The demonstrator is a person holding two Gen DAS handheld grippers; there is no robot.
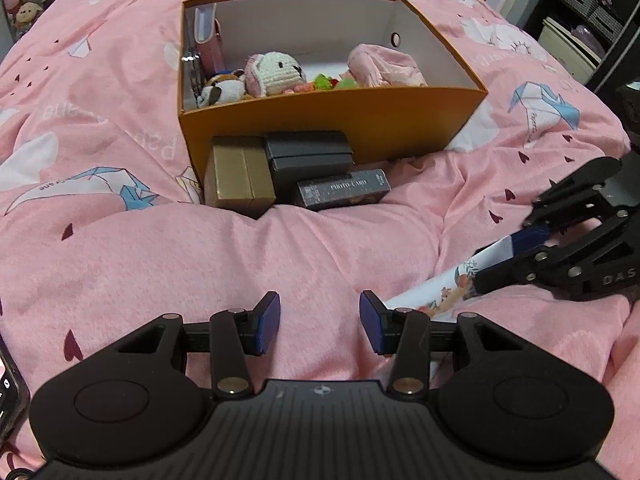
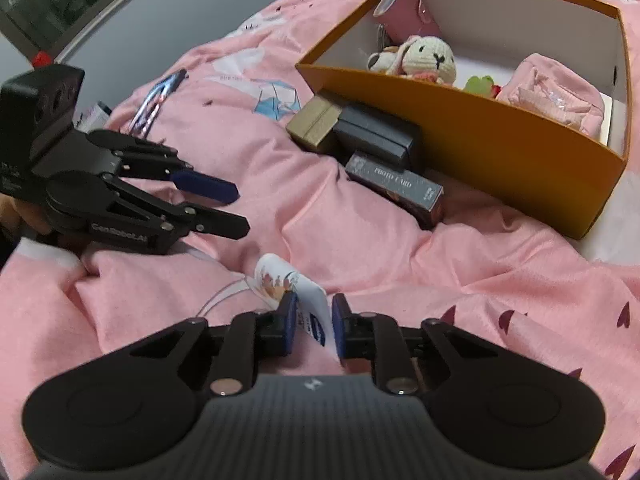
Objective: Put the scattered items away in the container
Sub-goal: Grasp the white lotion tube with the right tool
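Right gripper (image 2: 313,322) has its blue pads closed on a white floral-printed packet (image 2: 296,286), blue logo unreadable, low over the pink bedspread (image 2: 360,248). Left gripper (image 1: 319,322) hangs half open, nothing between its jaws; its body reads "GenRobot.AI". Further out, a dark box (image 2: 396,184) marked "PHOTO CARD" lies against the orange container (image 2: 500,148), beside a black case (image 2: 376,136) and gold box (image 2: 314,124).

left wrist: low over the bed (image 1: 320,248), faces the orange box (image 1: 332,120) head-on, near | right wrist: low, angled from the box's right corner | shared: box, the small boxes (image 2: 372,148) before it, each other's tongs
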